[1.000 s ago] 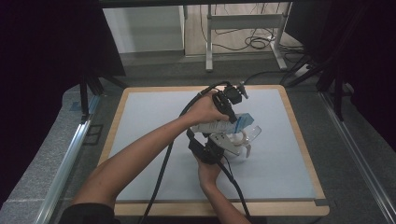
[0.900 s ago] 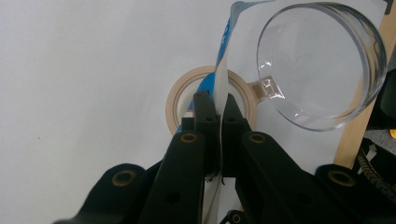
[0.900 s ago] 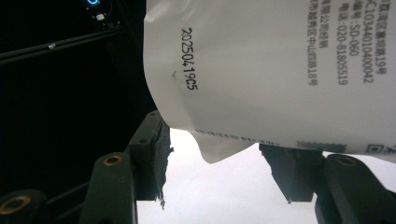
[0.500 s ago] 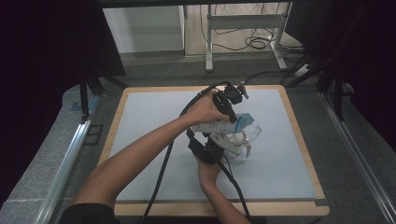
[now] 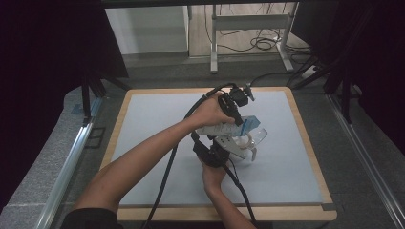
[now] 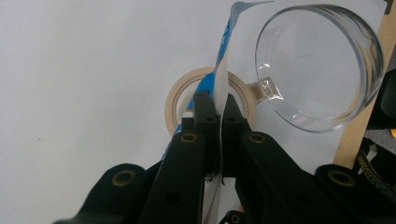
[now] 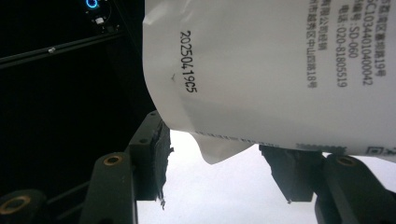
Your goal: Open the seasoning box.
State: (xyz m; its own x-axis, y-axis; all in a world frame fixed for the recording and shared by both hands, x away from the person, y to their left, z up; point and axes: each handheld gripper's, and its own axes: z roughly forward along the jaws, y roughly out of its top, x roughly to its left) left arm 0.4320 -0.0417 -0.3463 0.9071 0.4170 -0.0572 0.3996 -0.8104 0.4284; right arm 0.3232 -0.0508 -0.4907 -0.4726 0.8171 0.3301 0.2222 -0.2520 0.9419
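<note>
The left gripper (image 6: 215,105) pinches the white-and-blue plastic sachet (image 6: 221,70) edge-on above the tan tape ring (image 6: 175,105) and clear glass cup (image 6: 317,65), while the right gripper (image 7: 212,163) gapes wide beneath the sachet.

One white and blue sachet (image 6: 223,60). One clear plastic cup (image 6: 317,65). One roll of tape (image 6: 180,100). Two hand-held grippers: left gripper (image 5: 237,101), right gripper (image 5: 239,145). One white table mat (image 5: 153,124) in a wooden frame.
</note>
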